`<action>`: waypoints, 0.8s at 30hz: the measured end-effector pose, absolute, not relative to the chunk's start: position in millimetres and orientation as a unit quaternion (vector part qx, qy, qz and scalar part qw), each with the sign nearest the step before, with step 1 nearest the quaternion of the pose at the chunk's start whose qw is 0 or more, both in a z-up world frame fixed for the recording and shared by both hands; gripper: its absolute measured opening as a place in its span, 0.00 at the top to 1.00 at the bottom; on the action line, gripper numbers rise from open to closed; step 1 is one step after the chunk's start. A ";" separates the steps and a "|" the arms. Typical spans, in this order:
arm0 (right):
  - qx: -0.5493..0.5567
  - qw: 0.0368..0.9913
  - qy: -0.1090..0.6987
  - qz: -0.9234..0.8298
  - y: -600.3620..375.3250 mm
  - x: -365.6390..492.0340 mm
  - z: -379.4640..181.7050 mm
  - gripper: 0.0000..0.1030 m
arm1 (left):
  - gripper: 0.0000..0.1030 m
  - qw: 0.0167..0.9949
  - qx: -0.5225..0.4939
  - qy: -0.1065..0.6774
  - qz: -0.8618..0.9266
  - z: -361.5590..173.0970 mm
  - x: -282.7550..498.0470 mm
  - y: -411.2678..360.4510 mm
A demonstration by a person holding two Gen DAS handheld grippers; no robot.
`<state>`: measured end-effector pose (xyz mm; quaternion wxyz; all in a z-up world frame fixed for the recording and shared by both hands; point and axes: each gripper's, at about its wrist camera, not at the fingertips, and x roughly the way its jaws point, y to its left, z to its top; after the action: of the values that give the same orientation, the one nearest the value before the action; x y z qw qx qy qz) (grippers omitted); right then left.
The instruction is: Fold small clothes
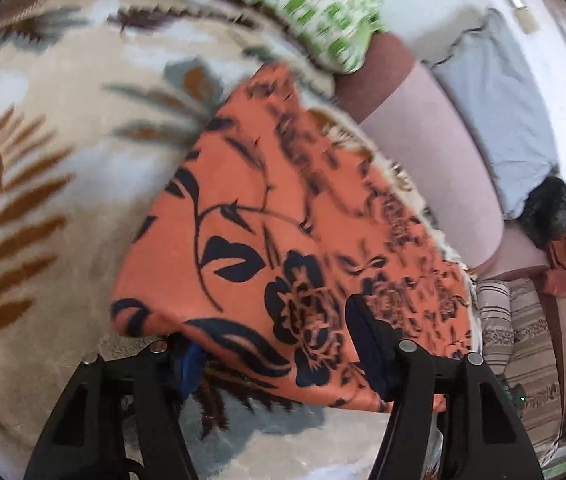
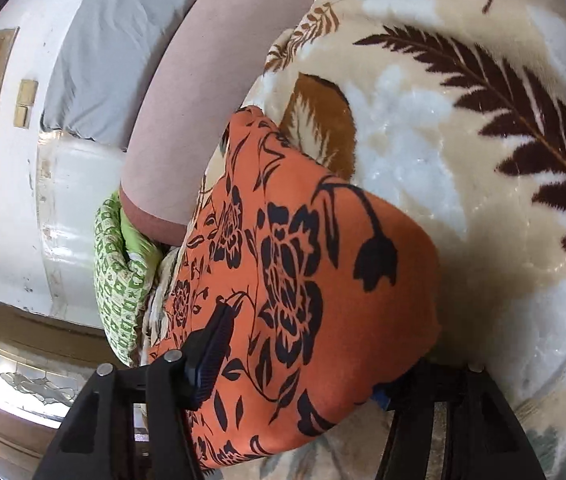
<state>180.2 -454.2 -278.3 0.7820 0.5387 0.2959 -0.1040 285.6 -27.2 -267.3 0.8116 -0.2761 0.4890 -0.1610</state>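
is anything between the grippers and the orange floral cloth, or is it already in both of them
Nothing visible stands between them. The orange floral cloth already lies between the fingers of the left gripper and of the right gripper, draped over the leaf-print blanket.

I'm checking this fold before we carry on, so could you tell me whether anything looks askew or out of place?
Nothing looks damaged or spilled. The orange floral garment lies on the leaf-print blanket with each gripper's fingers astride a near corner. Its far edge runs slanted rather than square. The left wrist view is motion-blurred, so fine detail is unclear.
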 end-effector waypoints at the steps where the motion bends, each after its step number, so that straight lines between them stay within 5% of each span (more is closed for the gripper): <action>1: 0.534 0.784 0.299 -0.104 -453.1 181.9 -277.9 0.38 | 0.37 0.811 -0.282 0.486 -0.161 -269.4 287.7 -26.6; 4: 0.517 0.796 0.297 -0.100 -449.8 184.4 -276.2 0.41 | 0.52 0.814 -0.292 0.476 -0.161 -268.2 292.0 -23.0; 5: 0.508 0.800 0.301 -0.106 -449.1 185.1 -275.0 0.52 | 0.70 0.814 -0.291 0.476 -0.159 -269.0 293.8 -21.6; 7: 0.494 0.804 0.310 -0.116 -447.4 188.1 -274.4 0.76 | 0.75 0.808 -0.300 0.482 -0.155 -275.2 298.8 -18.2; 24: 0.398 0.869 0.270 -0.115 -421.0 150.3 -217.6 0.82 | 0.84 0.839 -0.262 0.442 -0.176 -236.2 238.9 -11.6</action>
<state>150.3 -421.0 -217.6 0.8692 0.3980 0.2696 -0.1155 238.9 -11.6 -236.2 0.8395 -0.2624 0.4422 -0.1759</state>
